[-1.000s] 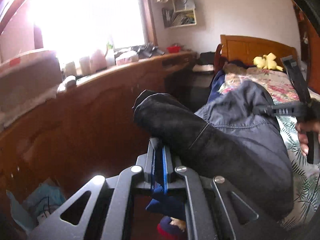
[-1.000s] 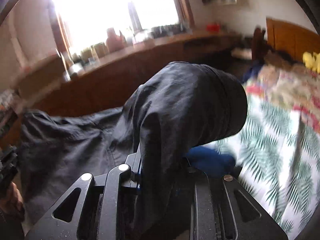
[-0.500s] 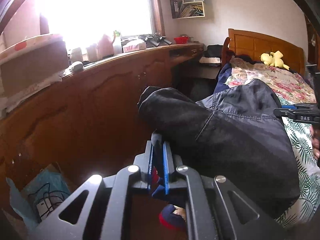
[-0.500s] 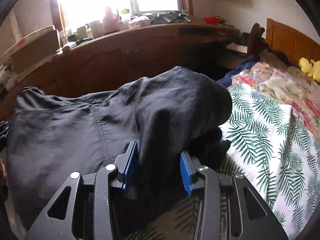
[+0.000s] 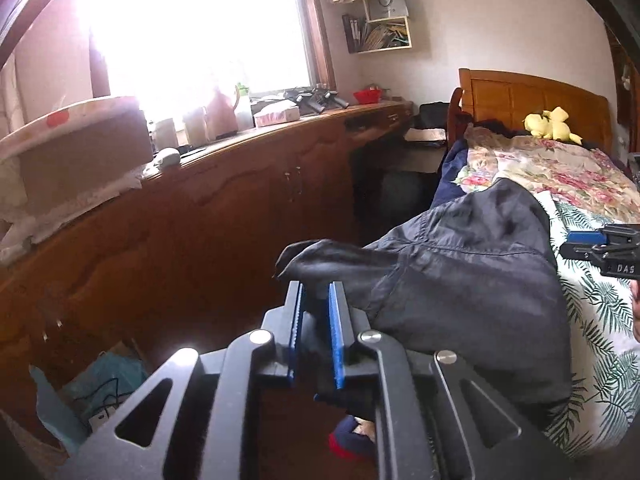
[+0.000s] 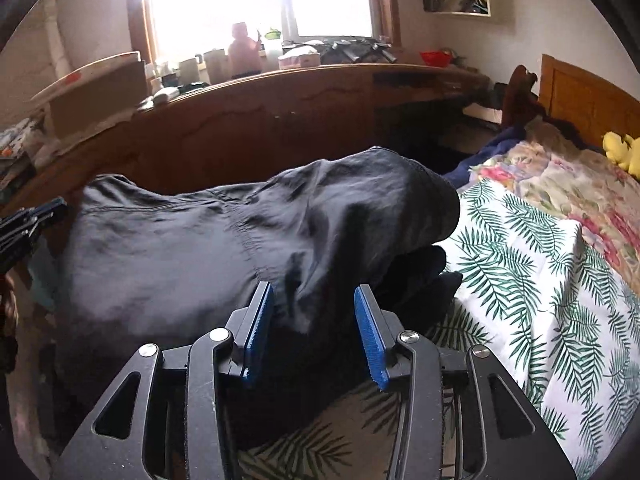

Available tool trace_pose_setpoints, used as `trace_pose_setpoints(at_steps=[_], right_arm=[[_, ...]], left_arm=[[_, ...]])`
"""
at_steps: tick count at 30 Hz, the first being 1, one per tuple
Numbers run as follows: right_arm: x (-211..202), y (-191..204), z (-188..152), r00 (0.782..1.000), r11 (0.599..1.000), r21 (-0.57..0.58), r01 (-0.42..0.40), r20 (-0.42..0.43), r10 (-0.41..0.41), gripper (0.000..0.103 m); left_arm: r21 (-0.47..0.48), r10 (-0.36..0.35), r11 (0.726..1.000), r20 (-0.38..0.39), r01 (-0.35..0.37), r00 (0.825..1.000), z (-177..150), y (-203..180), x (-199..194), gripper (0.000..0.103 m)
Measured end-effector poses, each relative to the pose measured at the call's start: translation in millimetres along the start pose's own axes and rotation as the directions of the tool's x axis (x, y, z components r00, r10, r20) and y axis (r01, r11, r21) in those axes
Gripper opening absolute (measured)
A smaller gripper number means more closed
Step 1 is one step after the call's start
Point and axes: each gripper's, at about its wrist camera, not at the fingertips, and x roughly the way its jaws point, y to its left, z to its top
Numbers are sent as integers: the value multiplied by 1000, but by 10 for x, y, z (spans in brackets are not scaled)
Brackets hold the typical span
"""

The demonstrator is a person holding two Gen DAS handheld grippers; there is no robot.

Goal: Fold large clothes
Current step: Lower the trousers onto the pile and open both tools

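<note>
A dark navy jacket (image 5: 472, 280) lies spread across the near corner of the bed, on the palm-leaf sheet (image 6: 532, 264), with a floral quilt (image 5: 560, 172) and a yellow plush toy (image 5: 550, 124) farther up toward the wooden headboard (image 5: 532, 96). A long wooden cabinet (image 5: 224, 216) crowded with jars and a red bowl (image 5: 367, 96) runs close along the bed's side under the bright window. The left gripper (image 5: 316, 300) pinches a sleeve end between nearly closed blue pads, while the right gripper (image 6: 314, 312), marked "DAS" on its side, stands spread wide, the cloth loose between its pads.
</note>
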Motion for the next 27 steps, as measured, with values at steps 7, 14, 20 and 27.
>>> trace_pose_setpoints(at_steps=[7, 14, 20, 27], right_arm=[[-247, 6, -141, 999, 1000, 2, -18, 30, 18, 43], [-958, -97, -419, 996, 1000, -6, 18, 82, -17, 47], [-1653, -259, -670, 987, 996, -1, 88, 134, -87, 64], [-2307, -454, -976, 972, 988, 39, 152, 173, -157, 74]], left_arm=[[30, -81, 996, 26, 81, 996, 72, -376, -263, 16], [37, -231, 973, 85, 229, 969, 126, -979, -709, 18], [77, -294, 955, 93, 287, 951, 154, -1622, -1045, 19], [57, -432, 902, 103, 428, 896, 132, -2084, -1386, 19]])
